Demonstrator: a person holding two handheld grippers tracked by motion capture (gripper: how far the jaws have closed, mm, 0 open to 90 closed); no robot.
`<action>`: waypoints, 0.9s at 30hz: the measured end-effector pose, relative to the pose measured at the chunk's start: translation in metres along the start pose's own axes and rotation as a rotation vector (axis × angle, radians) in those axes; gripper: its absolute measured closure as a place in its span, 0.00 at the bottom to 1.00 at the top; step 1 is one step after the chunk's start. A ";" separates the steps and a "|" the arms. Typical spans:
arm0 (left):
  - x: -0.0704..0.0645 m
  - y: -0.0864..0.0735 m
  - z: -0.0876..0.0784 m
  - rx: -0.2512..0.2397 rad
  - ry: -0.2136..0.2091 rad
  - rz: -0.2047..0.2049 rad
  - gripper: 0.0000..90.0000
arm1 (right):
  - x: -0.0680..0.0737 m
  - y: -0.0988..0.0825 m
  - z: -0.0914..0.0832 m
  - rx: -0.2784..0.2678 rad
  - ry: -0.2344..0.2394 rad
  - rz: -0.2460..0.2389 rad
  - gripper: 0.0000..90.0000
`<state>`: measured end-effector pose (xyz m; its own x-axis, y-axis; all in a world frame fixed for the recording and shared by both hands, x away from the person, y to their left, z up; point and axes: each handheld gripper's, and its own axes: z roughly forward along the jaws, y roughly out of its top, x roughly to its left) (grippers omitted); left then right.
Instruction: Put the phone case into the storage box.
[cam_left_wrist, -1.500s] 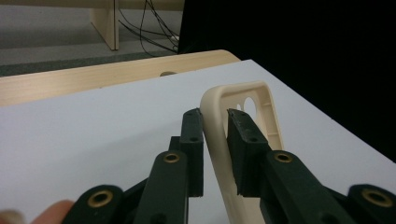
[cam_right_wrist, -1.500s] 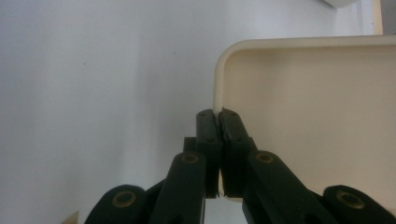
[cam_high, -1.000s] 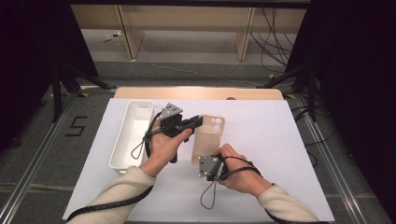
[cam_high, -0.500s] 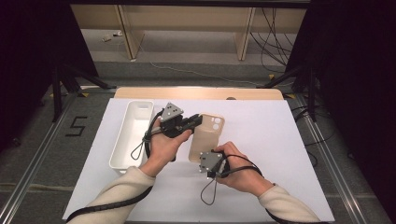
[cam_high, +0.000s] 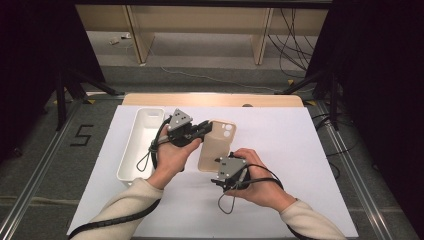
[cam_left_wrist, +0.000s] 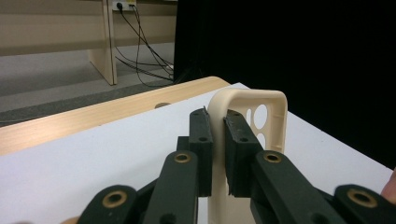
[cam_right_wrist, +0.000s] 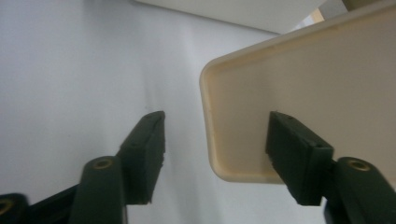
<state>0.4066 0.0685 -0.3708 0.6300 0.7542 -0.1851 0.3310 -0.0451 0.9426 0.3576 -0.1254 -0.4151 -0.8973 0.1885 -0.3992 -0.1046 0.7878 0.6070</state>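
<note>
Gripping the cream case (cam_high: 216, 145) beside the tray (cam_high: 140, 142), the left gripper (cam_high: 202, 128) pinched its rim; the right gripper (cam_high: 216, 175) had just been opening, its jaws spread around the case's corner.

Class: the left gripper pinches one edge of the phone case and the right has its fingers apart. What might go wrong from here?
1. The case hangs from the left gripper by one thin edge; it may swing or slip out.
2. The right gripper has just been opening, so its fingers give no support.

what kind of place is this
Probably a lab or recording room set up for handling trials: a table with a white sheet, black curtains on both sides, loose cables on the floor, and a floor mark "5".
</note>
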 end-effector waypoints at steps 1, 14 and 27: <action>0.001 0.000 -0.001 -0.005 0.005 -0.003 0.92 | -0.001 -0.001 -0.001 -0.009 -0.009 0.014 0.40; 0.008 0.001 -0.010 -0.015 0.033 0.002 0.92 | -0.002 -0.013 -0.012 -0.025 -0.016 0.072 0.35; 0.012 0.002 -0.017 -0.023 0.043 0.010 0.92 | -0.006 -0.027 -0.021 -0.046 -0.031 0.143 0.34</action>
<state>0.4025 0.0882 -0.3668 0.6025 0.7811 -0.1636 0.3076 -0.0381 0.9508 0.3570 -0.1601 -0.4143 -0.8908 0.3156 -0.3269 0.0035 0.7242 0.6896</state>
